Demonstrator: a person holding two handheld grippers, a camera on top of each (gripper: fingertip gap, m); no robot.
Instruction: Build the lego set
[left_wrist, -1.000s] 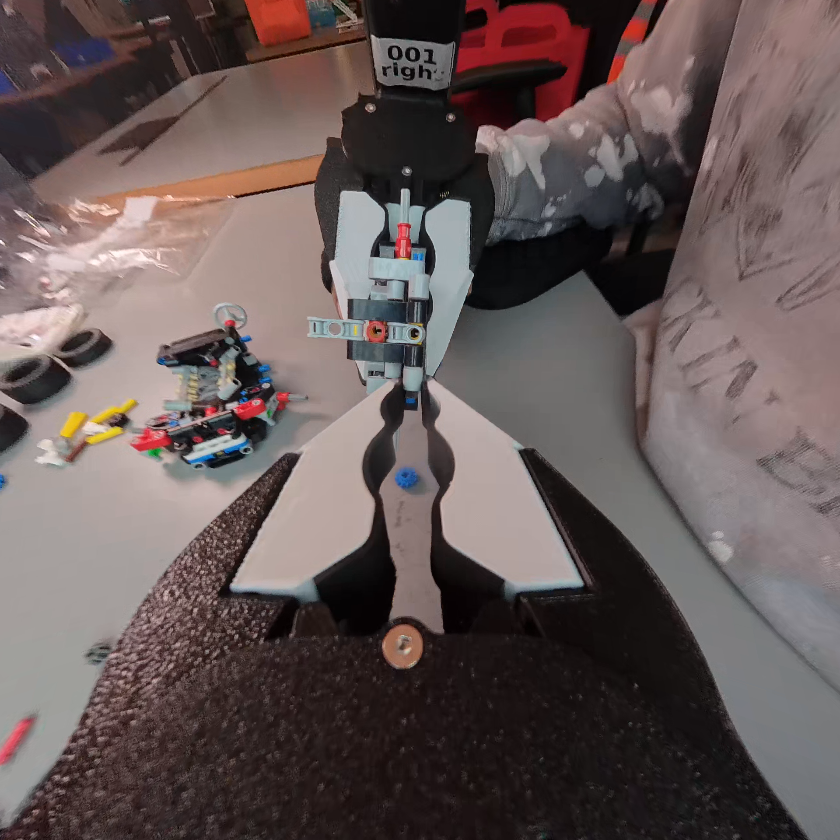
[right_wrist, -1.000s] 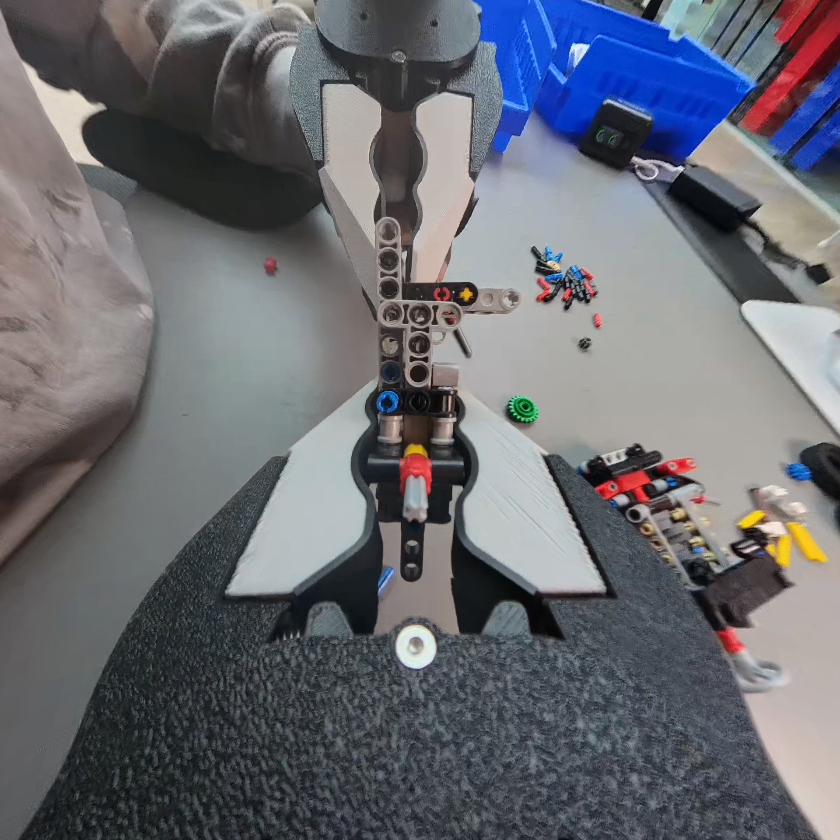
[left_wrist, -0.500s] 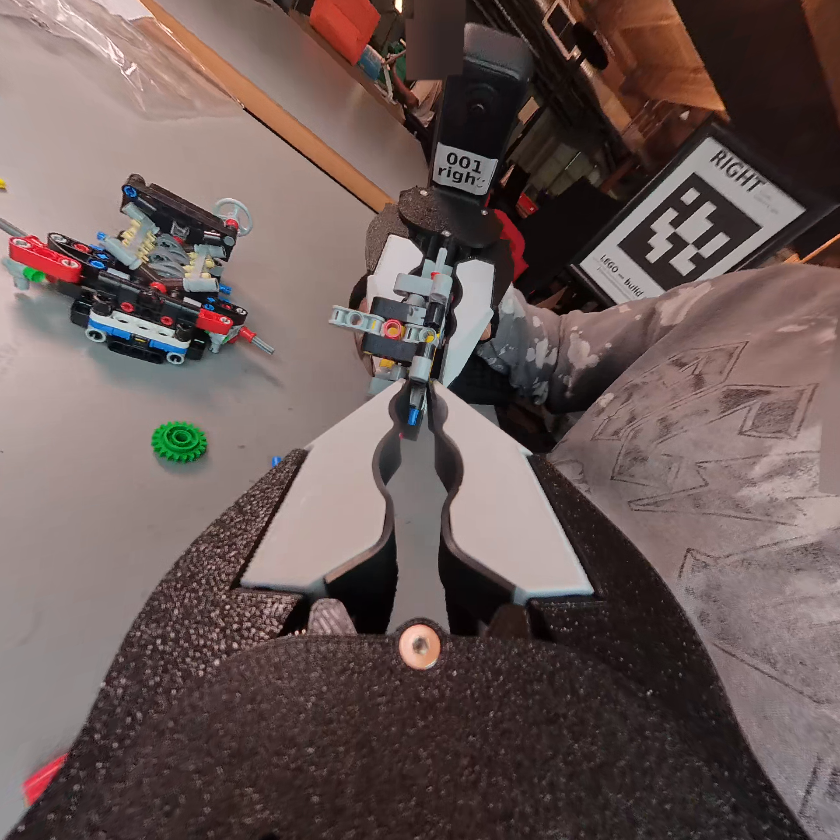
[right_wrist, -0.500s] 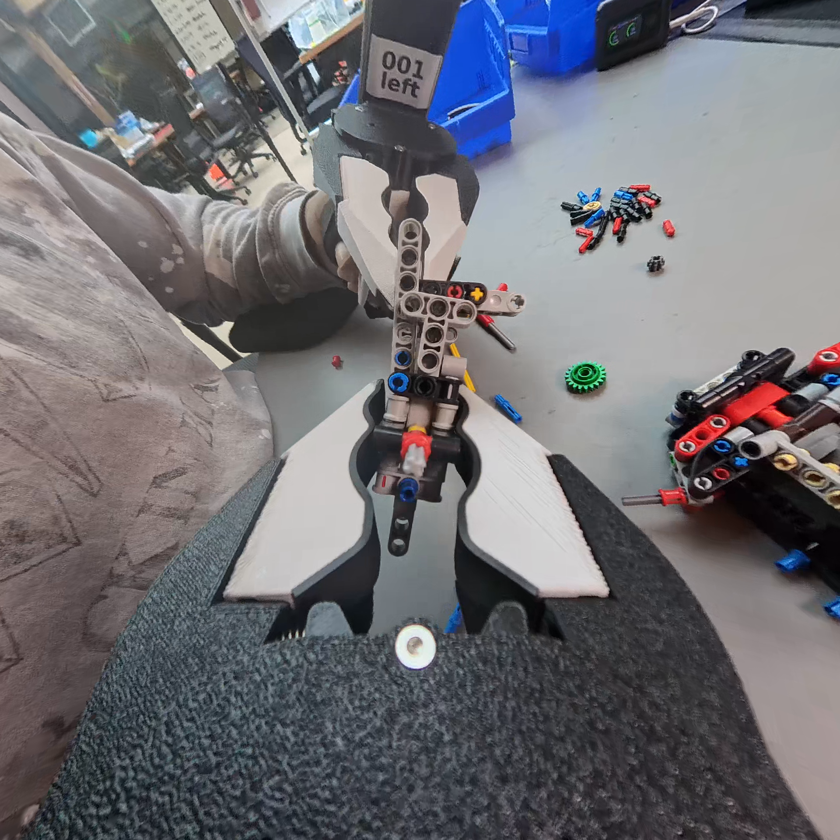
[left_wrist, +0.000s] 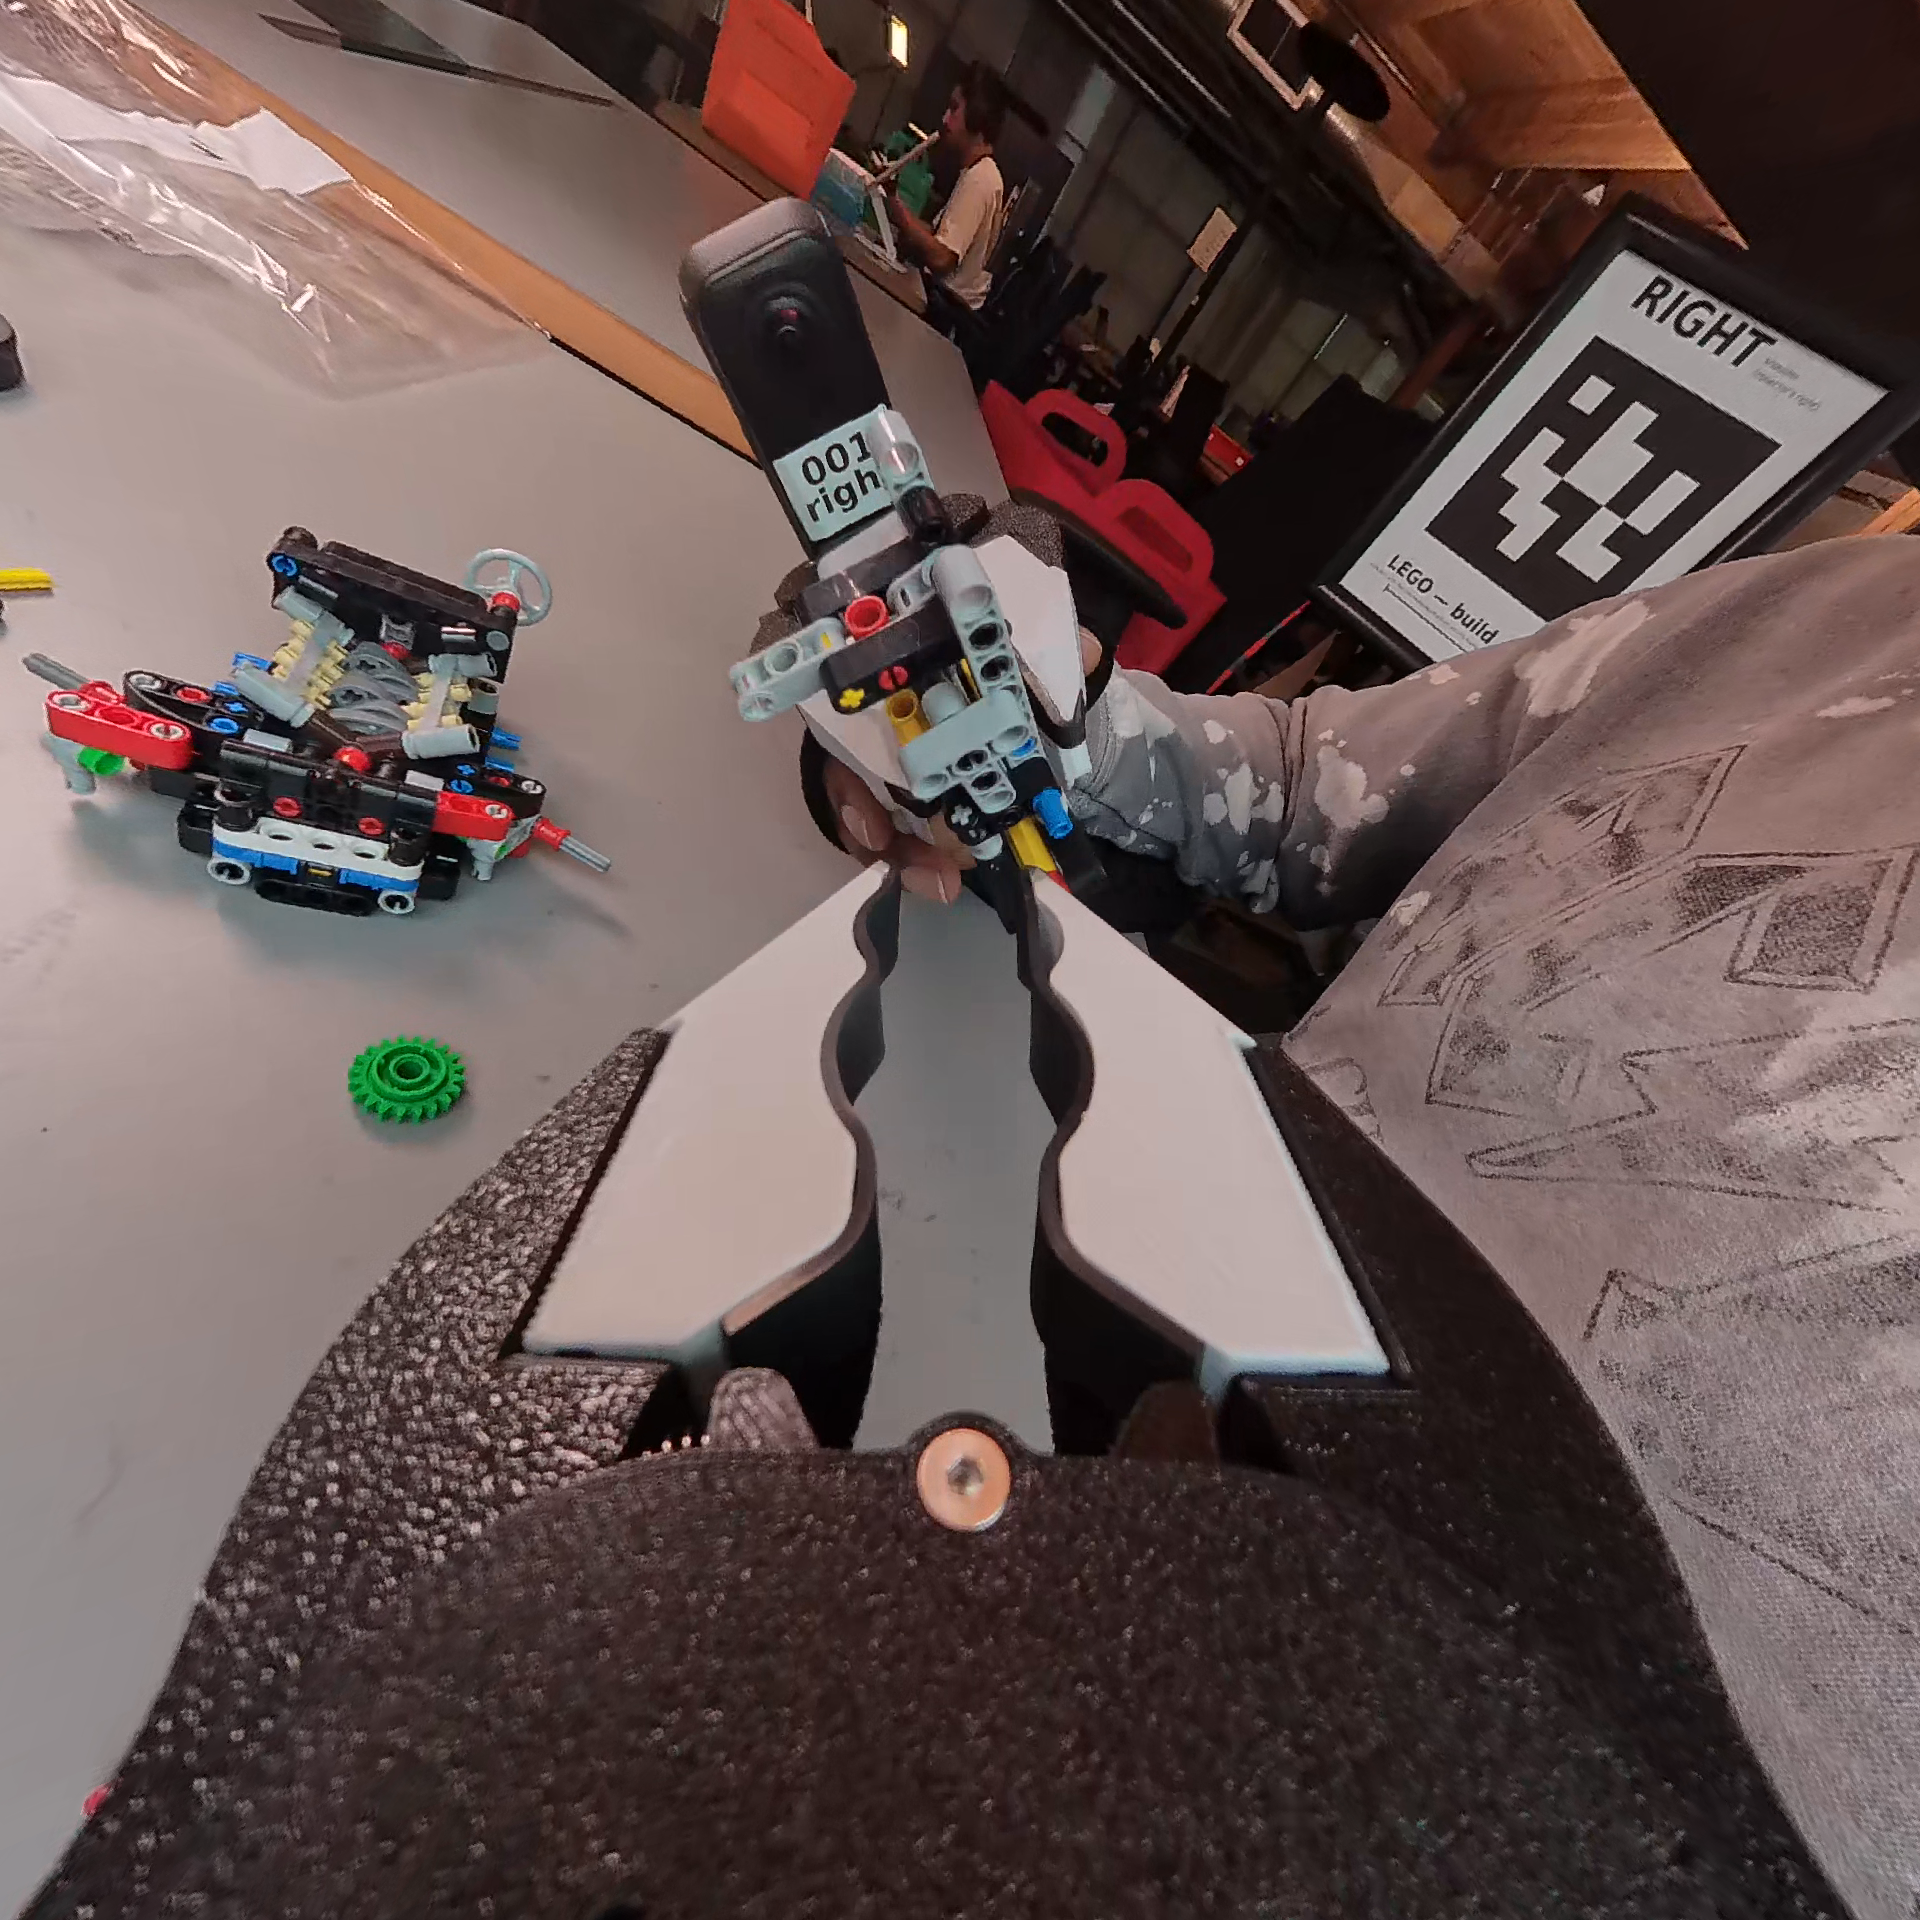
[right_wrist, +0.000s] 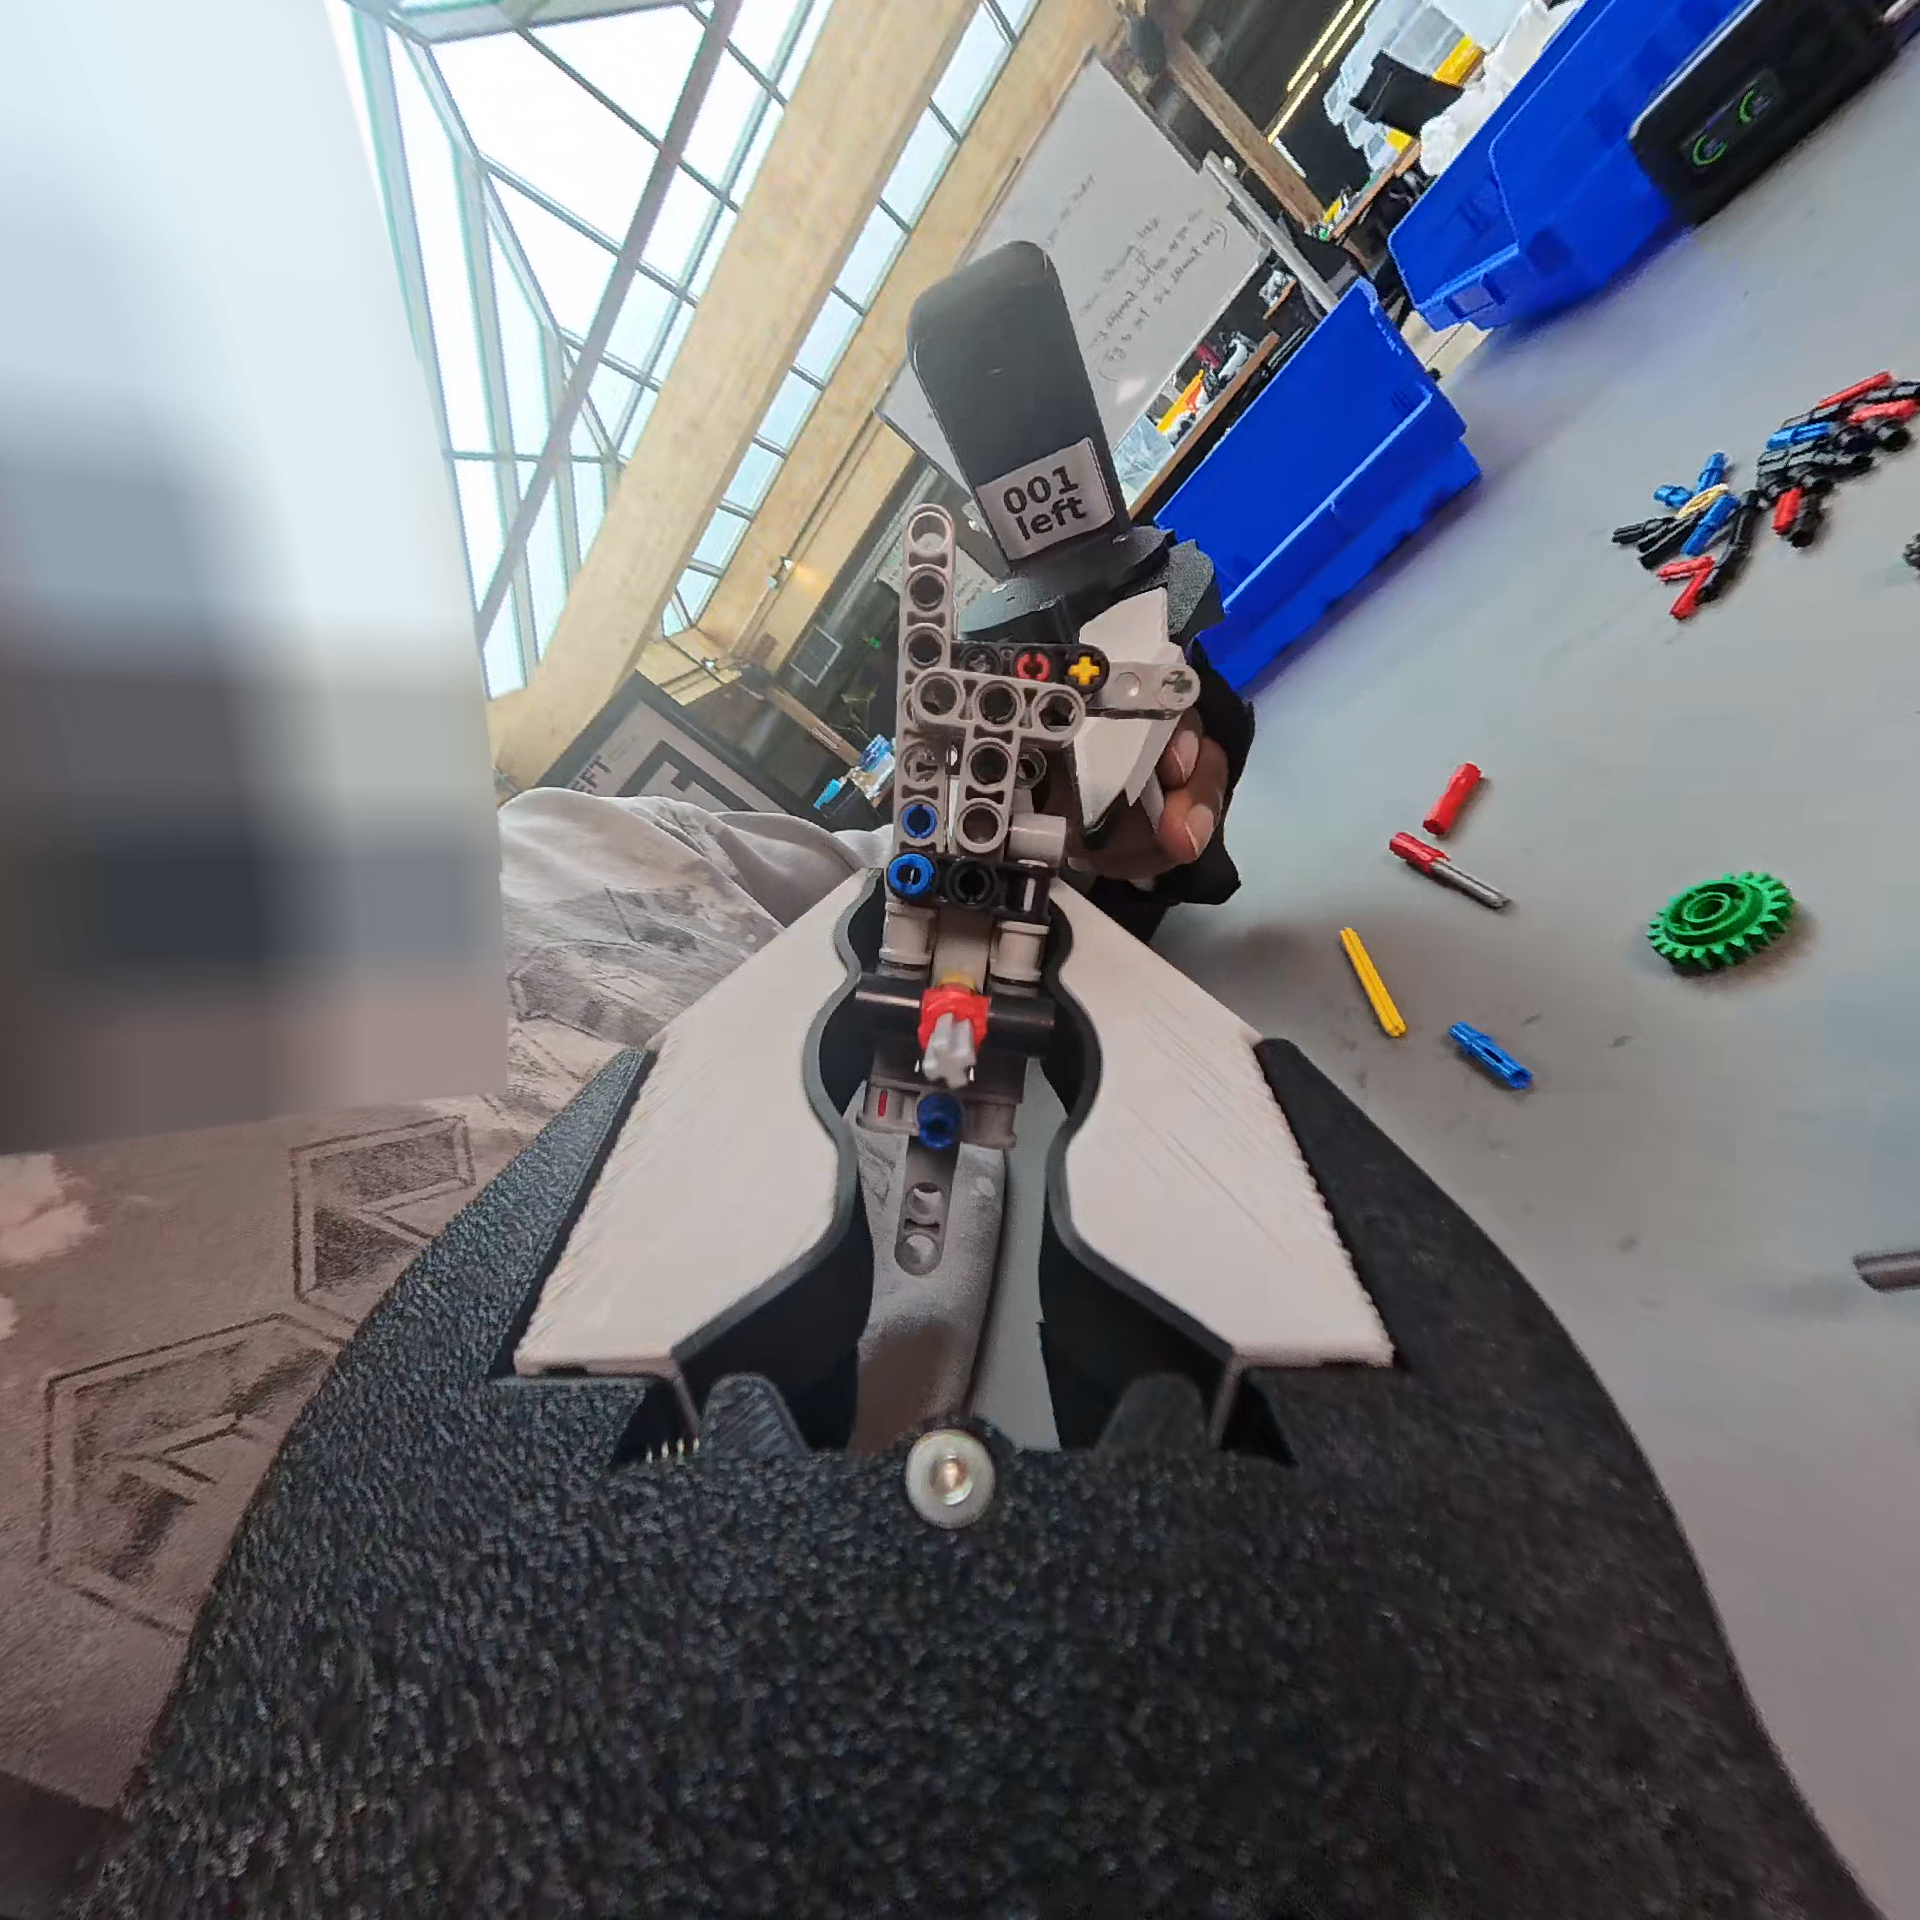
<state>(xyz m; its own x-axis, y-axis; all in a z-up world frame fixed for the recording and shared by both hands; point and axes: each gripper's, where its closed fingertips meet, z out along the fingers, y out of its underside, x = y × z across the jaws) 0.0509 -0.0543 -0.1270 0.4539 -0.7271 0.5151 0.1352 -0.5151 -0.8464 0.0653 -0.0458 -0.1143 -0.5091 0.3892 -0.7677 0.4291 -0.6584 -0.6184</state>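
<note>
Right claw pinching small grey lego piece, held up above grey desk. Left claw spread apart, holding nothing, tips just beside that same piece. Bigger lego car part down on desk, off to the side. Green gear near it. Yellow stick, blue pin and red pin lying loose on desk. Blue bin behind.

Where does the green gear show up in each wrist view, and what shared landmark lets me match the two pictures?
Left wrist view: green gear lies on the table at lower left, apart from the car chassis.
Right wrist view: green gear lies at the right edge, near loose pins.
Shared landmark: the subassembly held in the right gripper.
</note>
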